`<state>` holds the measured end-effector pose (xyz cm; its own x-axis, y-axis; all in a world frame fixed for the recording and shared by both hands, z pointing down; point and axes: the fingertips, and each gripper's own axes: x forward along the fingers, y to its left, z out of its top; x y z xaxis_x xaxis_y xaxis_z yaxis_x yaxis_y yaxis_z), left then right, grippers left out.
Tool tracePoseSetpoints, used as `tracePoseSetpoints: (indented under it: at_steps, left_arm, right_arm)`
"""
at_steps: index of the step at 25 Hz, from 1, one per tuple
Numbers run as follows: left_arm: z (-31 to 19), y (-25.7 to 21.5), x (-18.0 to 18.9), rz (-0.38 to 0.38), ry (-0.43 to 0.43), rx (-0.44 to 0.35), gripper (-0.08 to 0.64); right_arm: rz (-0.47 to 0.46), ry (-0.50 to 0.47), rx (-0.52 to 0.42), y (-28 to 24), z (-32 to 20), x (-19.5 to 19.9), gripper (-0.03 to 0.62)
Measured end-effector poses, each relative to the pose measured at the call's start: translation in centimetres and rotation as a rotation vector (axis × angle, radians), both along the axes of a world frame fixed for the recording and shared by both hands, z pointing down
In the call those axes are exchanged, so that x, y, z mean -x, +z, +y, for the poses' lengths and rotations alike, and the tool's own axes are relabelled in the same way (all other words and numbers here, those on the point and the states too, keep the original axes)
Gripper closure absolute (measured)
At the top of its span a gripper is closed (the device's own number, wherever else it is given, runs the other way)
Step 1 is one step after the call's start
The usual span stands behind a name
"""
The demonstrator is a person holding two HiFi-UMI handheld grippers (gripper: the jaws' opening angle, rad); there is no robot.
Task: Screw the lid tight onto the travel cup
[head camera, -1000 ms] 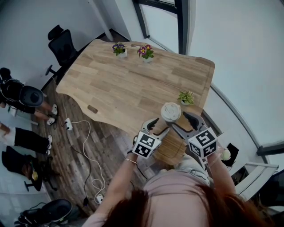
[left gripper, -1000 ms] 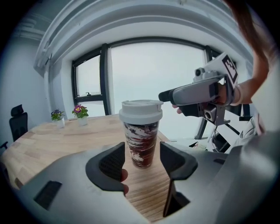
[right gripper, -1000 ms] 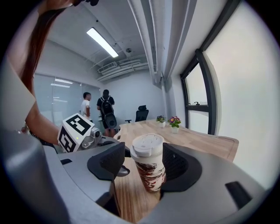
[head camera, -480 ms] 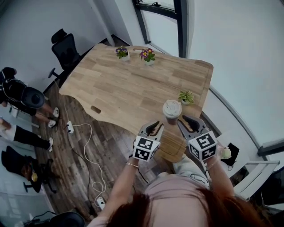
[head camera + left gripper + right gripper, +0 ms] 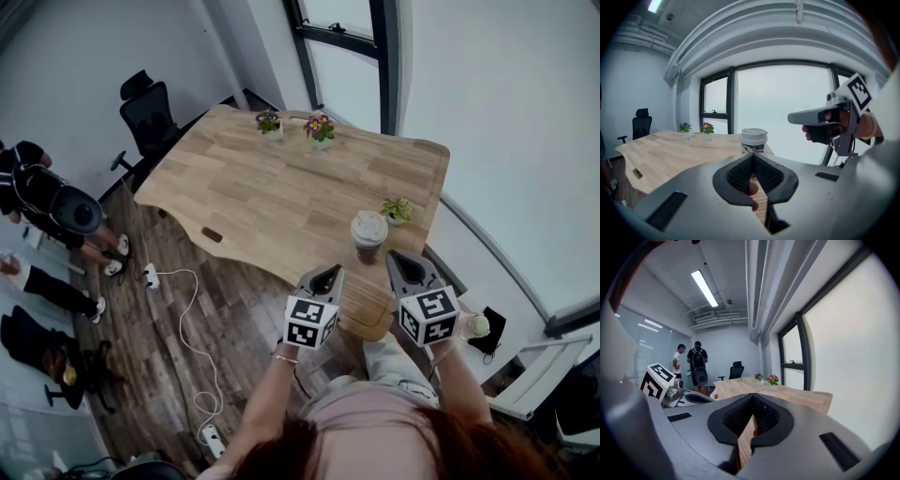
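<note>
A big wooden table point(image 5: 281, 187) fills the middle of the room. At its far end stand two little pots of flowers point(image 5: 269, 123) point(image 5: 321, 127), next to a tall window point(image 5: 347, 56). A small green plant point(image 5: 397, 209) sits near the table's right edge. A black office chair point(image 5: 150, 111) waits at the far left corner. A white cable point(image 5: 183, 309) curls over the dark floor, and people point(image 5: 56, 211) stand off to the left, well away from the table. Only bare wood lies between the grippers and the travel cup point(image 5: 368, 234). The cup stands straight up on the table, close to the edge nearest the person and just beside the green plant. Its pale round lid point(image 5: 368, 226) sits on top, and the body under it is darker, with a speckled band. The left gripper point(image 5: 330, 270) and the right gripper point(image 5: 398, 255) are held in the air in front of the person, side by side with a gap between them. The cup is a little past their tips, in line with that gap, and neither one touches it. Both grippers have just been closing. Each now has its two jaws pressed together, with nothing held between them.
</note>
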<state>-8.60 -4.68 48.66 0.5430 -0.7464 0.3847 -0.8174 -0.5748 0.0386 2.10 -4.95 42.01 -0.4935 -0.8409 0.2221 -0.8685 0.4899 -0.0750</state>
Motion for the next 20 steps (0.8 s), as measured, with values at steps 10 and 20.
tracePoseSetpoints:
  at_steps: [10,20]
  left_arm:
    - [4.0,-3.5,-0.2,0.059,-0.012,-0.031,0.558]
    - [5.7,-5.9,-0.7,0.139,-0.047,-0.064,0.558]
  right_arm:
    - [-0.057,0.063,-0.043,-2.4,3.6,0.6,0.592]
    - [-0.05,0.064,-0.094,-3.7,5.4,0.4,0.592]
